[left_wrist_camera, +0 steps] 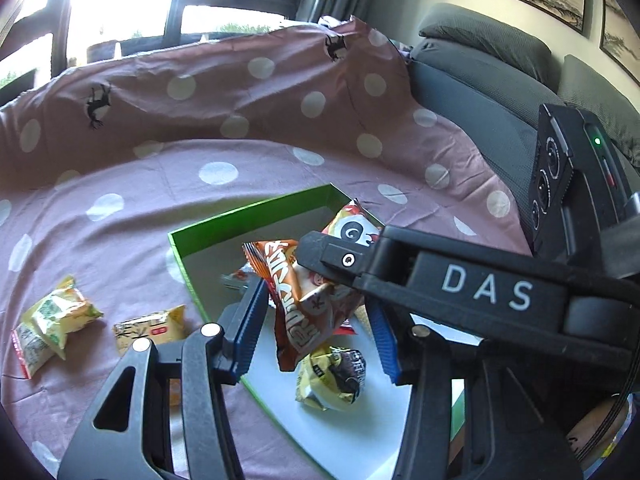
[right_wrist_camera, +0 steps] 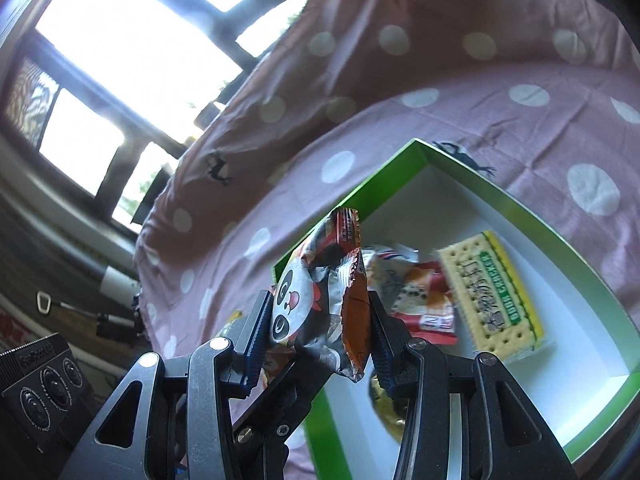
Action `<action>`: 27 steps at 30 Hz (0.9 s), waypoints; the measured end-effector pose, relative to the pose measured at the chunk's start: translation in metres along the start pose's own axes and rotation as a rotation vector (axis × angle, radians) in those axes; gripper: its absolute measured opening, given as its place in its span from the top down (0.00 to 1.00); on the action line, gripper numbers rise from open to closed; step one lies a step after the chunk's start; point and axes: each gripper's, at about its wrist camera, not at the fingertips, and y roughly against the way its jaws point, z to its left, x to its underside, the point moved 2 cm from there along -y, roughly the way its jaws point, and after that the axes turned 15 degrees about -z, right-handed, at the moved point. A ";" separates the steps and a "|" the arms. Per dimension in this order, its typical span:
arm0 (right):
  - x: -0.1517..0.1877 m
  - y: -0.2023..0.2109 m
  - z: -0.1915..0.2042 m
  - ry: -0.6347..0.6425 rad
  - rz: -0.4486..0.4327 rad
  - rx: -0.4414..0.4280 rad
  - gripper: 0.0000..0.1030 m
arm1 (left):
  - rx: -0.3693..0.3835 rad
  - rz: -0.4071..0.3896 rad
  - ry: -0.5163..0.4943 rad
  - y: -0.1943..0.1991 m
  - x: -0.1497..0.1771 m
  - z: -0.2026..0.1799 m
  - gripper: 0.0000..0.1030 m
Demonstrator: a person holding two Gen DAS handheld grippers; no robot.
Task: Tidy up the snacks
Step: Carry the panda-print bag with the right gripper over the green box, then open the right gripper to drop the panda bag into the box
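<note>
A green-rimmed box with a white floor (left_wrist_camera: 176, 248) (right_wrist_camera: 424, 152) lies on a pink polka-dot cloth. My right gripper (right_wrist_camera: 316, 324) is shut on an orange panda snack packet (right_wrist_camera: 316, 292) over the box; the packet also shows in the left wrist view (left_wrist_camera: 304, 304), with the right gripper's arm (left_wrist_camera: 460, 284) crossing above it. My left gripper (left_wrist_camera: 316, 320) is open, its blue pads either side of that packet, above the box. In the box lie a yellow-and-black packet (left_wrist_camera: 332, 376), a cracker pack (right_wrist_camera: 496, 296) and a red-white packet (right_wrist_camera: 416, 300).
Three yellow snack packets (left_wrist_camera: 60, 316) (left_wrist_camera: 150, 328) (left_wrist_camera: 30, 350) lie on the cloth left of the box. A grey sofa (left_wrist_camera: 480, 80) stands at the right. Windows are behind. The cloth (left_wrist_camera: 240, 120) rises over a backrest.
</note>
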 end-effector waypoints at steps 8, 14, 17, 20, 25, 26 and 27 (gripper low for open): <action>-0.001 -0.014 -0.033 -0.112 0.029 0.078 0.54 | 0.028 0.097 0.013 -0.031 0.008 -0.003 0.52; 0.004 -0.023 -0.049 -0.164 0.072 0.178 0.54 | 0.038 0.197 0.071 -0.050 0.020 0.004 0.49; 0.005 -0.027 -0.054 -0.174 0.087 0.207 0.53 | 0.023 0.218 0.086 -0.056 0.025 0.005 0.49; 0.008 -0.028 -0.059 -0.186 0.104 0.223 0.51 | 0.005 0.219 0.061 -0.058 0.026 0.001 0.49; 0.011 -0.030 -0.058 -0.178 0.115 0.239 0.50 | -0.026 0.206 0.039 -0.059 0.029 0.003 0.39; 0.010 -0.031 -0.056 -0.172 0.115 0.246 0.49 | -0.043 0.199 0.033 -0.060 0.029 0.004 0.37; 0.010 -0.030 -0.055 -0.165 0.111 0.255 0.48 | -0.057 0.192 0.029 -0.060 0.029 0.004 0.34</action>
